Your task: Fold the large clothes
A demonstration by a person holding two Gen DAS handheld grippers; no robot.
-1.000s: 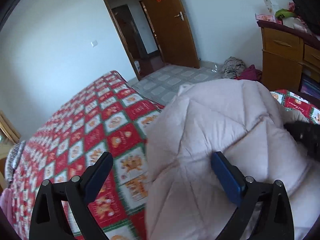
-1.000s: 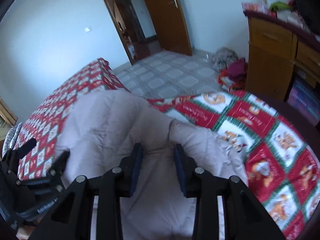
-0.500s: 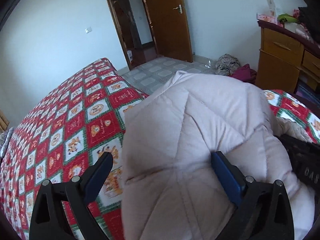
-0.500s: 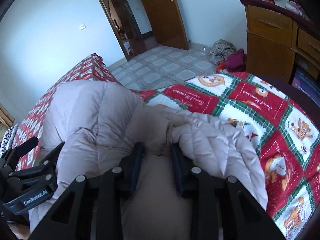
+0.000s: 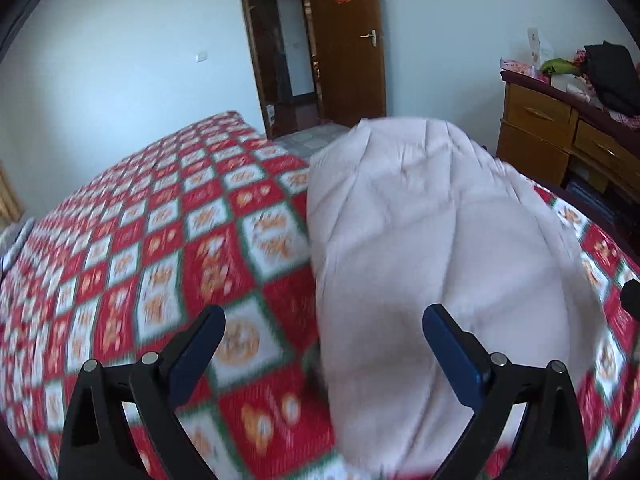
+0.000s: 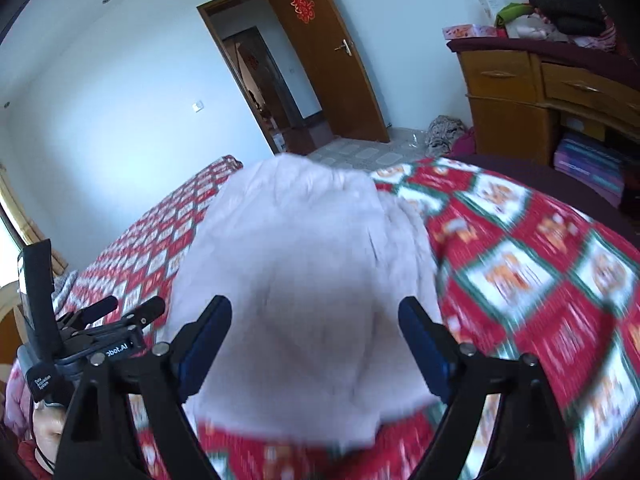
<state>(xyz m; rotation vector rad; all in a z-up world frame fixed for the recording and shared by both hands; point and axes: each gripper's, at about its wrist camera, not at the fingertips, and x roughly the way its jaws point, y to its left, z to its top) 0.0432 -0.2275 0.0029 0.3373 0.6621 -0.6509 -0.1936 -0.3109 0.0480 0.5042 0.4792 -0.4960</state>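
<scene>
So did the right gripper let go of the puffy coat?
Yes. The right gripper has just been opening its jaws, now apart around the coat, nearer the door.

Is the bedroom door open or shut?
Open: the wooden door is swung inward, and the doorway shows the next room.

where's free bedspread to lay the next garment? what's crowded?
Free: the wide red-checked bedspread left of the folded pale quilted coat, running toward the wall and doorway. A narrower strip lies right of the coat, bordered by the bed's edge. Crowded: the dresser top and the floor clothes pile.
</scene>
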